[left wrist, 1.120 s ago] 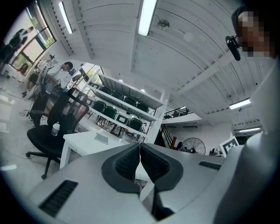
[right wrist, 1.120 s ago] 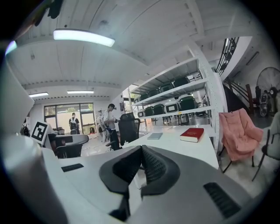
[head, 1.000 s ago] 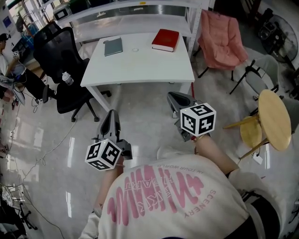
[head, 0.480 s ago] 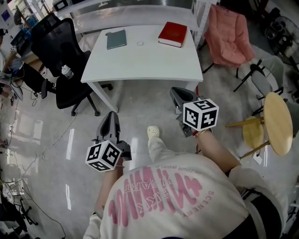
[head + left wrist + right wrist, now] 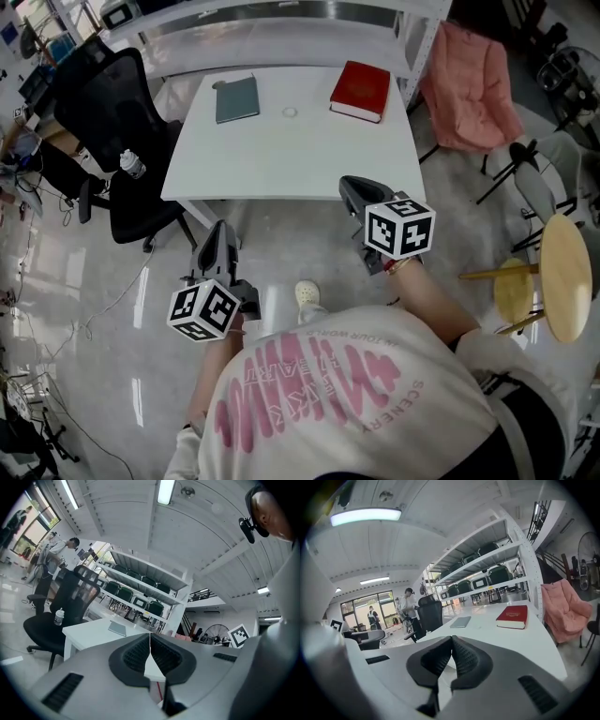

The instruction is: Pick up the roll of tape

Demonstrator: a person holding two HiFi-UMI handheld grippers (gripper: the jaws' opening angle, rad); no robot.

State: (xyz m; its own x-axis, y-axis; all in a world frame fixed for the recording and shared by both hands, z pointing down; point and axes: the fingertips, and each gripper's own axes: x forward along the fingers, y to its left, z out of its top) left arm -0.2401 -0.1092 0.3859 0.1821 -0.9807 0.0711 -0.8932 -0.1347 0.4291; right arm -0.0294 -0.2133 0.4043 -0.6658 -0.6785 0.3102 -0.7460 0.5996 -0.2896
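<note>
The roll of tape (image 5: 290, 112) is a small pale ring lying flat on the white table (image 5: 281, 164), between a grey notebook (image 5: 236, 98) and a red book (image 5: 360, 91). Both grippers are held in the air short of the table's near edge. My left gripper (image 5: 220, 229) is over the floor at the left, its jaws closed together with nothing between them (image 5: 150, 641). My right gripper (image 5: 349, 184) reaches just to the table's front edge, shut and empty (image 5: 452, 644). The red book (image 5: 513, 616) and the notebook (image 5: 461, 622) show beyond its jaws.
A black office chair (image 5: 112, 122) with a bottle (image 5: 131, 164) on its seat stands left of the table. A pink chair (image 5: 469, 84) is at the right, a round wooden stool (image 5: 567, 272) further right. Shelving runs behind the table. Cables lie on the floor at the left.
The person has stepped toward the table, which now sits nearer and lower in the head view. Both grippers came forward with the person and stayed shut.
</note>
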